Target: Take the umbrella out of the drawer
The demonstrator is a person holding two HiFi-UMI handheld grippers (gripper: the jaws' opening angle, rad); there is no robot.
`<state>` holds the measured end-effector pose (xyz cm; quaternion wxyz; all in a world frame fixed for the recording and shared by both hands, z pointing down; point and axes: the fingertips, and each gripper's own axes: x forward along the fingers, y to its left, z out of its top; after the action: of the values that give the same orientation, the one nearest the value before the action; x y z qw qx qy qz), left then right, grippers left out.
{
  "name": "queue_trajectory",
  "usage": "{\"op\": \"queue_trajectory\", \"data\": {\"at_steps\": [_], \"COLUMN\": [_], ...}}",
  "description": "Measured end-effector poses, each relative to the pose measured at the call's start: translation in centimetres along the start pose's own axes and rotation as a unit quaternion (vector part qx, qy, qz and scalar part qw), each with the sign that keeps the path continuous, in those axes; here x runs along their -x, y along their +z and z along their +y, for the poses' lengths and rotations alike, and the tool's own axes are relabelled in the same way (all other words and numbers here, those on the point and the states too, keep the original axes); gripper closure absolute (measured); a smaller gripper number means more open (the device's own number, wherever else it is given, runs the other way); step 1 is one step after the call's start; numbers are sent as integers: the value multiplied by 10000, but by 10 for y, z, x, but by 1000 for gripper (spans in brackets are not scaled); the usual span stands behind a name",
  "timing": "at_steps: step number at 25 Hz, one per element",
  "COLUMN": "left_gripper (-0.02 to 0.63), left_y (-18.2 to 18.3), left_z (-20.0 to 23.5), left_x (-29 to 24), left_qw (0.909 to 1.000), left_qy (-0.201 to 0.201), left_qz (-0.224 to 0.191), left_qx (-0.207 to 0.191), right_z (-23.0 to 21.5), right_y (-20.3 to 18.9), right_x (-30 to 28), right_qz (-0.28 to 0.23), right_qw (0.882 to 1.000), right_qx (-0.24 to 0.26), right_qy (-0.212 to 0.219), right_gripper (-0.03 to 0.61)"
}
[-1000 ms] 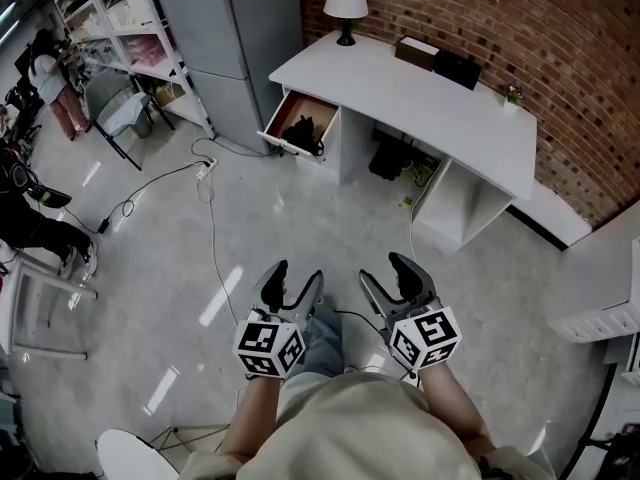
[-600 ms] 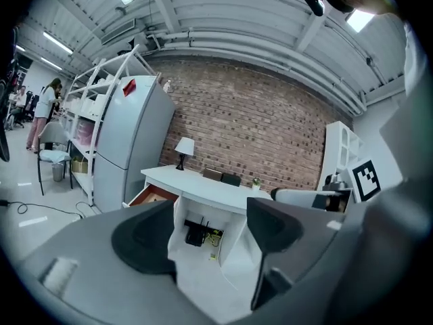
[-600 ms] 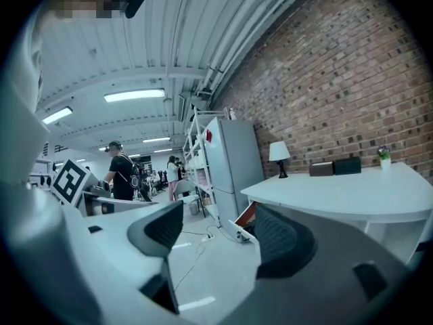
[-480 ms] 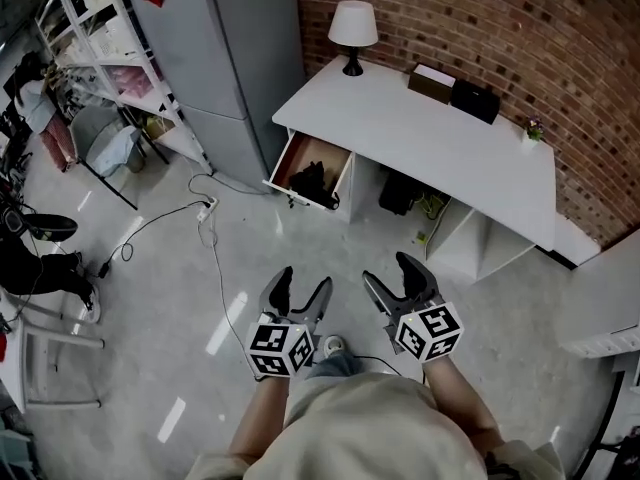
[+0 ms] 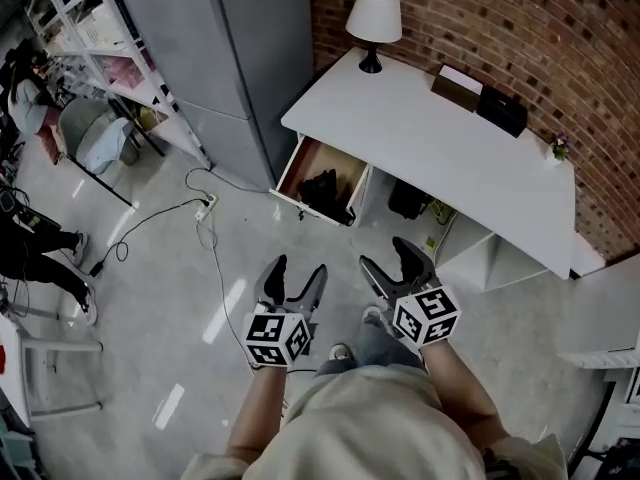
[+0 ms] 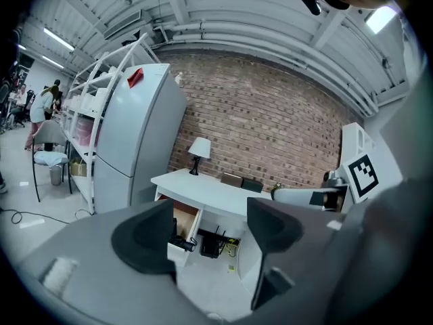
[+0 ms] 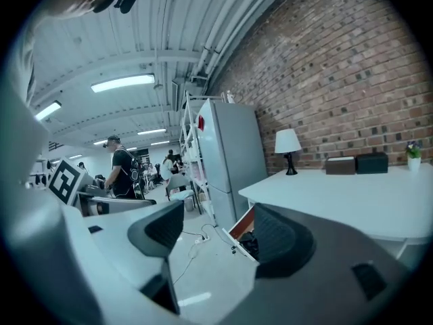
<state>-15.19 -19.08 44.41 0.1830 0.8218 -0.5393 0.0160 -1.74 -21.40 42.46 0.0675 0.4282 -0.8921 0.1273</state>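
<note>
**A:** What are your tongs gripping?

**B:** Nothing. My left tongs point(image 5: 298, 268) and right tongs point(image 5: 385, 257) both have their jaws spread wide. There's only air between them. I hold them side by side, low over the floor point(image 5: 180, 298) in front of me.

**A:** And the umbrella point(image 5: 322, 190)?

**B:** It's a dark bundle lying in the drawer point(image 5: 318, 158). The drawer is pulled out at the left end of the white table point(image 5: 450, 138), well apart from both tongs.

**A:** What stands near it?

**B:** A lamp point(image 5: 373, 18) stands on the table's far left corner, by the brick wall point(image 5: 560, 38). A grey fridge point(image 5: 250, 48) is just left of the table.
</note>
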Motion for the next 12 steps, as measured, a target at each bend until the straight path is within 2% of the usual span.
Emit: {"op": "queue_trajectory", "data": {"at_steps": [6, 12], "left_gripper": [290, 290], "left_y": [-6, -22], "left_z": [52, 107], "left_x": [-50, -116], "left_qw": [9993, 9969], "left_qy": [304, 610], "left_qz": [156, 407], "left_qx": [176, 287], "right_z": [-31, -76], "right_y": [-15, -52], "right_x": [-83, -182], "right_qz": [318, 806], "right_qw": [9993, 9962], "right_qx": [-50, -64], "right_qy": [198, 329], "right_gripper": [278, 287]}}
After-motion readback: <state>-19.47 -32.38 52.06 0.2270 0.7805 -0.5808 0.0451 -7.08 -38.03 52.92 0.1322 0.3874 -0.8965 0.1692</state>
